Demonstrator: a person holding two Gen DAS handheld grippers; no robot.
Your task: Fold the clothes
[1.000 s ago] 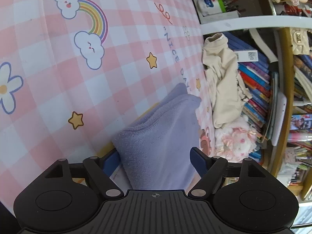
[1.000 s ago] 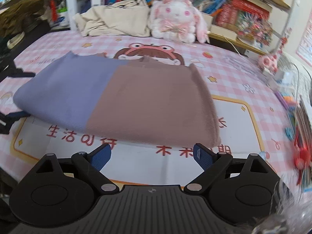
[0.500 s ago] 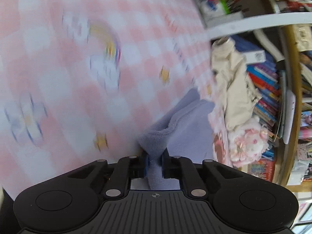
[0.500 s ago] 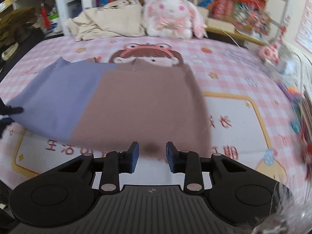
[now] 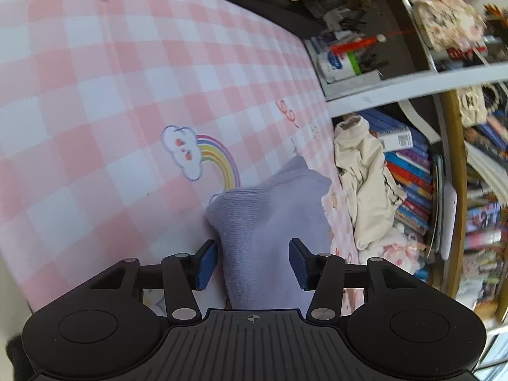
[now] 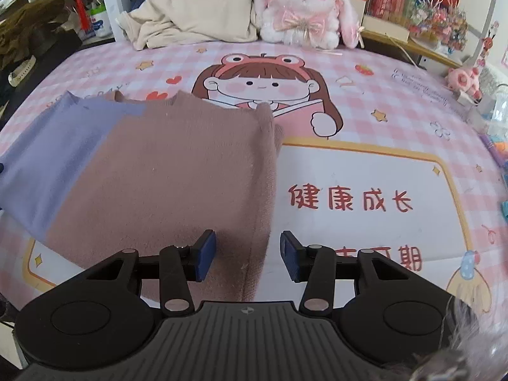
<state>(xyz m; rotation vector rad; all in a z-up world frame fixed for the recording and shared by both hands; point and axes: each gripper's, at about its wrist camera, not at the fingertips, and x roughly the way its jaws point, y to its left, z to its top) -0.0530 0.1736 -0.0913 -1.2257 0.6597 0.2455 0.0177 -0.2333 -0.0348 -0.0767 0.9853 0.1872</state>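
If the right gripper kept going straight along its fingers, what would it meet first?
The right gripper, jaws open, points across the sweater; its brown right edge already lies between the fingers, so it would likely run into that fabric first. The gripper's height above it is unclear.

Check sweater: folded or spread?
Folded. The sweater lies as a compact rectangle, doubled layers at its right edge, both grippers open.

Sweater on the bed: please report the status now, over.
Left tool open, straddling the purple end. Right tool open over the brown edge. Sweater flat on the bed sheet, not gripped. Nothing in the way.
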